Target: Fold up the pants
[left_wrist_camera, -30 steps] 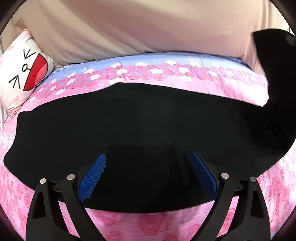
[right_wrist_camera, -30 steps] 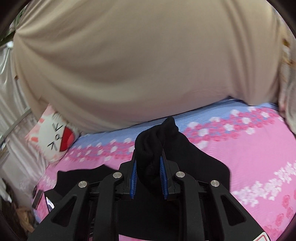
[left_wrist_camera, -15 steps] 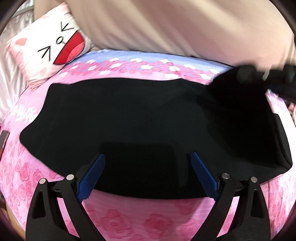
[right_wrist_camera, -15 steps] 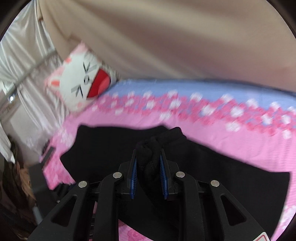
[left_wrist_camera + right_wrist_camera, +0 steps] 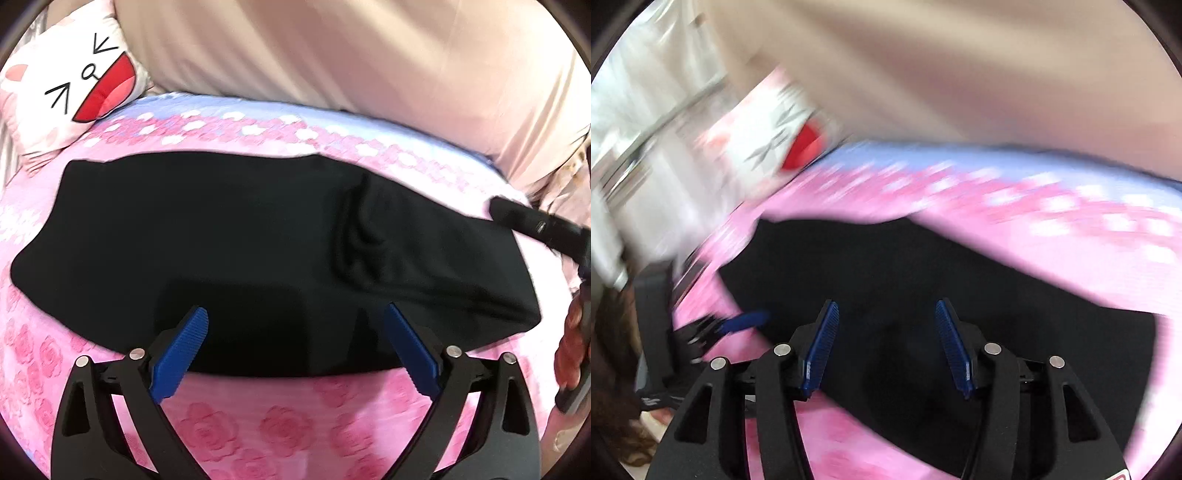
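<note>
Two pairs of blue-padded fingers hang over black pants that lie spread flat on a bed with a pink rose-patterned sheet. On the left gripper the fingers stand wide apart and clamp nothing; the near hem of the pants runs just beyond and between their tips, and the cloth stretches away ahead of them to both sides. Ahead and to the right of these fingers a bunched ridge of folds rises from the otherwise smooth fabric, where one layer lies doubled over another. Further right, the dark body of the right gripper reaches in over the pants' far edge, with part of a hand at the frame's rim. In the right wrist view, which is smeared by motion, the right gripper's fingers have just been opening and now stand apart, with the black cloth lying below and between them but no pad pressing on it. To the left of those fingers a blue pad of the left gripper shows over the pants' edge. Beyond the fingers in both views a white cartoon-face pillow leans at the bed's far left, beside a large beige drape.
</note>
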